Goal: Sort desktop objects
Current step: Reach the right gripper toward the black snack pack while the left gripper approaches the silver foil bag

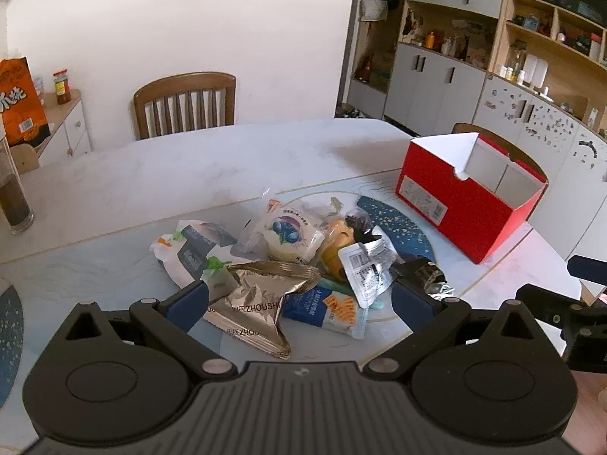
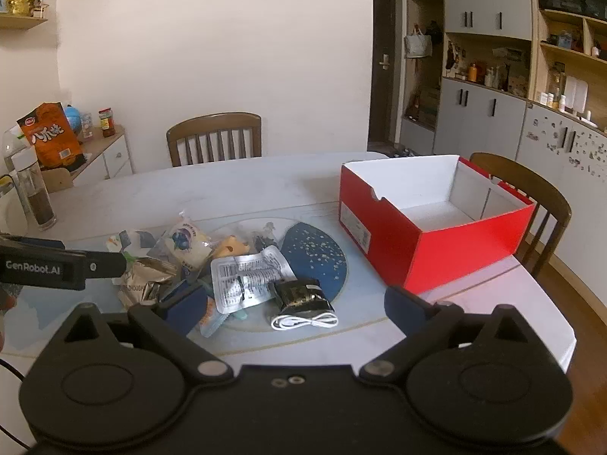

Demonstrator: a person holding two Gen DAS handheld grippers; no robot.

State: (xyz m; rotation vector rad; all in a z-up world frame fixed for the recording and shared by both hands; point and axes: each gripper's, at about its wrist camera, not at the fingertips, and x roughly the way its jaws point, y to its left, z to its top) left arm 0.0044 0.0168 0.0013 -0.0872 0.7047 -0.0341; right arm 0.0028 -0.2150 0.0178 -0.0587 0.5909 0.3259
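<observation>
The red box (image 2: 428, 242) sits on the table (image 2: 265, 182) at about two o'clock from the pile of packets, well apart from it. Its white inside is bare as far as the right wrist view shows; a white divider stands near its far end.

The pile lies at twelve o'clock from both tools. In it are a silver foil packet (image 1: 254, 303), a white and green packet (image 1: 189, 250), a round blueberry snack (image 1: 288, 231), a yellow item (image 1: 335, 250), a clear pouch with printed label (image 2: 246, 276), a blue and orange sachet (image 1: 330, 307), a small dark block (image 2: 301, 294) and a coiled white cable (image 2: 303, 320) at its six o'clock.

The left gripper (image 1: 299, 299) stands wide above the near edge of the pile, holding nothing. The right gripper (image 2: 296, 307) also stands wide and holds nothing, with the cable and block showing between its fingers.
</observation>
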